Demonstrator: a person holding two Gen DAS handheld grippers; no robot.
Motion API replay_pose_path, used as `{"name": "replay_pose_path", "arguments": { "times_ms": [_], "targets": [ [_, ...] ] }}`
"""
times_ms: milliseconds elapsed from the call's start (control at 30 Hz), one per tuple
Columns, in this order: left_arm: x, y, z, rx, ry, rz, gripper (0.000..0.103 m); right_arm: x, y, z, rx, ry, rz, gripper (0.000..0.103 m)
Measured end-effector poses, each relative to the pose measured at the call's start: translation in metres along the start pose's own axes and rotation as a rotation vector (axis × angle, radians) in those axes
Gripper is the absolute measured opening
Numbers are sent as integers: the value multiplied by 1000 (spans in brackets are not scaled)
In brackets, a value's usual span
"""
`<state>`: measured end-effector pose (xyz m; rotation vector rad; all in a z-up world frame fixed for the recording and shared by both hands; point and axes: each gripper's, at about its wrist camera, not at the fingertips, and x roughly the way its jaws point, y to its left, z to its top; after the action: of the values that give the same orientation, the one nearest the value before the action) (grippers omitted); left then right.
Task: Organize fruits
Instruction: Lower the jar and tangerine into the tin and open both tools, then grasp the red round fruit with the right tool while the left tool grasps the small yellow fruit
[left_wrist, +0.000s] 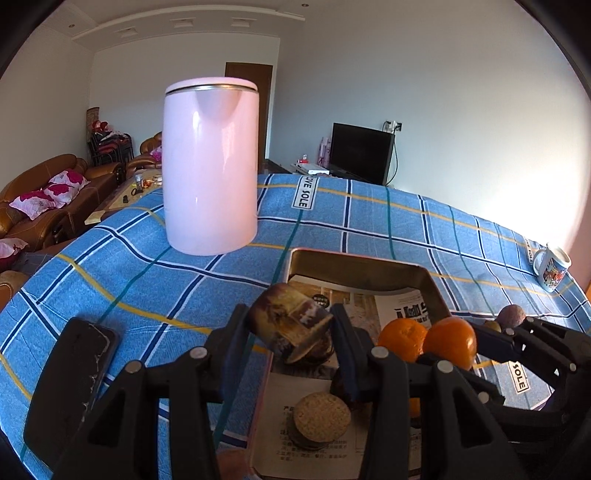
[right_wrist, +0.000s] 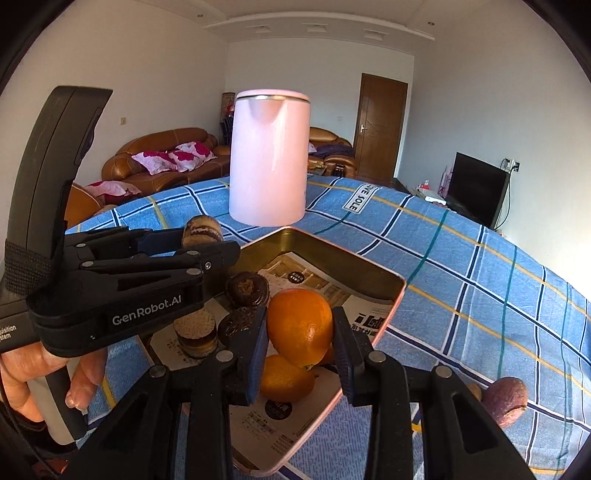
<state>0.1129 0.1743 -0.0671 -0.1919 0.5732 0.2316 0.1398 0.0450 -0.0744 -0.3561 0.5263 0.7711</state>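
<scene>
My left gripper (left_wrist: 291, 328) is shut on a brown, dried fruit slice (left_wrist: 290, 321) and holds it above the paper-lined metal tray (left_wrist: 354, 266). My right gripper (right_wrist: 299, 332) is shut on an orange (right_wrist: 299, 326) above the tray (right_wrist: 397, 291); a second orange (right_wrist: 284, 380) lies in the tray just under it. In the left wrist view both oranges (left_wrist: 402, 338) sit side by side at the right. More brown slices (right_wrist: 246, 290) and a round stacked biscuit (right_wrist: 195, 332) lie in the tray. A purple passion fruit (right_wrist: 504, 400) lies on the cloth, right of the tray.
A pink kettle (left_wrist: 210, 166) stands on the blue checked tablecloth (left_wrist: 369, 221) behind the tray. A mug (left_wrist: 552, 267) stands at the far right edge. A dark phone (left_wrist: 70, 376) lies at the left. Sofas and a TV lie beyond the table.
</scene>
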Motion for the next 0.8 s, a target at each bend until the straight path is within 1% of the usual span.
{"name": "replay_pose_path", "arguments": {
  "times_ms": [133,167,200,233,300,367,433,467,500,567,667,733,800],
  "targets": [
    [3,4,-1,-11,17,0,47,12,6,0,-6,44,30,35],
    [3,4,-1,-11,13,8,49,14,8,0,-8,55,33,35],
    [1,4,-1,-11,6,8,55,16,8,0,-6,62,38,37],
    [0,4,-1,-10,-1,9,58,17,9,-1,-4,67,48,40],
    [-4,5,0,-11,-13,21,72,12,8,-1,-1,53,33,62],
    [-9,5,0,-18,-25,20,74,-1,2,-3,9,24,28,64],
    [-13,2,1,-14,-36,13,75,-16,-9,-8,11,-3,-4,64],
    [-15,0,2,-14,-41,12,77,-24,-17,-11,11,-14,-32,65],
    [-17,-2,3,-17,-47,14,81,-31,-28,-14,17,-22,-61,68],
    [-21,-8,5,-13,-61,14,84,-43,-55,-22,56,-28,-118,73],
    [-26,-19,7,-2,-73,8,85,-55,-100,-31,148,-8,-201,74],
    [-28,-31,9,15,-79,3,88,-59,-124,-37,210,6,-239,74],
    [-28,-45,9,35,-81,-5,91,-59,-140,-42,252,34,-254,74]
  ]
}}
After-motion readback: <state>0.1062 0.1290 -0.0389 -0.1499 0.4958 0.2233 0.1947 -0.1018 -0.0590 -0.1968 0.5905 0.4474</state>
